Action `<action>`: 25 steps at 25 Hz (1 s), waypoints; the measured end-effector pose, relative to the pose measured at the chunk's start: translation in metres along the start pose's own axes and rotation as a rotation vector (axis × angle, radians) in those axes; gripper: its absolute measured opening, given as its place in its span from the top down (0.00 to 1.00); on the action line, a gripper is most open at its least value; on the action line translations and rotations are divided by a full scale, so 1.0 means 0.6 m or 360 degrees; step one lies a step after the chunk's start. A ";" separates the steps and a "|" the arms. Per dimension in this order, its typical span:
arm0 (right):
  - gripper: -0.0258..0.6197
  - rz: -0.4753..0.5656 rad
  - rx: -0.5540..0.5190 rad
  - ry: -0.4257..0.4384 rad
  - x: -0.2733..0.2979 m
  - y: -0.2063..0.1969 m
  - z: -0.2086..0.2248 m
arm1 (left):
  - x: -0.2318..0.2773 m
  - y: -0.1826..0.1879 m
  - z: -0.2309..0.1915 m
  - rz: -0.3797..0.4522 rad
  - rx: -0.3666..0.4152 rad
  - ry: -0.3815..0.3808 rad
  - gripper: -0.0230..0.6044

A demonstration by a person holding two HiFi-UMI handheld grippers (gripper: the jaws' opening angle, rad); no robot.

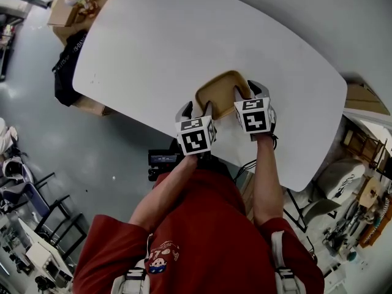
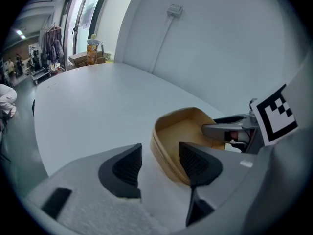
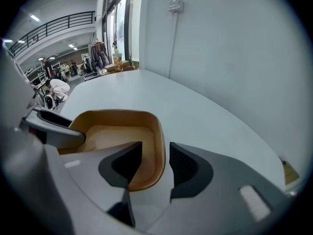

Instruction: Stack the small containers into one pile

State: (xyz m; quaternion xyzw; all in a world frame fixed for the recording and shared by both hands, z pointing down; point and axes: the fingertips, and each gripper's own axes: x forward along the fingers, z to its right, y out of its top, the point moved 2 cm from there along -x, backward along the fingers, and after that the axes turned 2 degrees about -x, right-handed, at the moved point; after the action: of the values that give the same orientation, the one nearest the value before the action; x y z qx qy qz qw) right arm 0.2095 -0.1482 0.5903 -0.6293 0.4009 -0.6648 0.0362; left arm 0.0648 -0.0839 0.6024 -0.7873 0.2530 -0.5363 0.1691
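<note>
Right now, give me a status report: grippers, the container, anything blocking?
Left gripper open, right gripper open. Tan container on white table, a side wall between each pair of jaws, ungripped. Nothing in the way.

Tan containers (image 1: pixel 220 86) on white table (image 1: pixel 184 35)

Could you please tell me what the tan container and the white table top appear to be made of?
Tan rounded-square container: probably thin moulded plastic, possibly bamboo fibre; it looks matte, with smooth, thin, evenly coloured walls. White rounded table top: likely laminate or painted board; its surface is smooth and uniform, with a soft sheen and no grain.
</note>
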 end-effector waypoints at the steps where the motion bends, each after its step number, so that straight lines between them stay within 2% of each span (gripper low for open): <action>1: 0.68 0.0010 0.0007 -0.0001 -0.003 0.000 -0.001 | -0.003 0.003 0.002 0.0012 0.0007 -0.0001 0.57; 12: 0.68 0.0251 0.0162 -0.0072 -0.059 0.015 0.012 | -0.035 0.036 -0.001 0.0162 0.0136 0.0010 0.58; 16: 0.69 0.0415 0.0192 -0.0190 -0.093 0.027 0.013 | -0.049 0.054 -0.002 0.0226 0.0188 0.0012 0.58; 19: 0.69 0.0530 0.0229 -0.0262 -0.114 0.035 0.010 | -0.057 0.072 -0.001 0.0288 0.0258 0.0021 0.58; 25: 0.69 0.0706 0.0300 -0.0309 -0.157 0.059 -0.003 | -0.090 0.114 0.008 0.0452 0.0423 0.0011 0.58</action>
State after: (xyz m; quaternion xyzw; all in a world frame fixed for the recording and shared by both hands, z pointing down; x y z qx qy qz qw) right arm 0.2109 -0.1193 0.4941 -0.5809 0.4600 -0.6114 0.2778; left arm 0.0383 -0.1087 0.5231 -0.7126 0.2890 -0.5384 0.3447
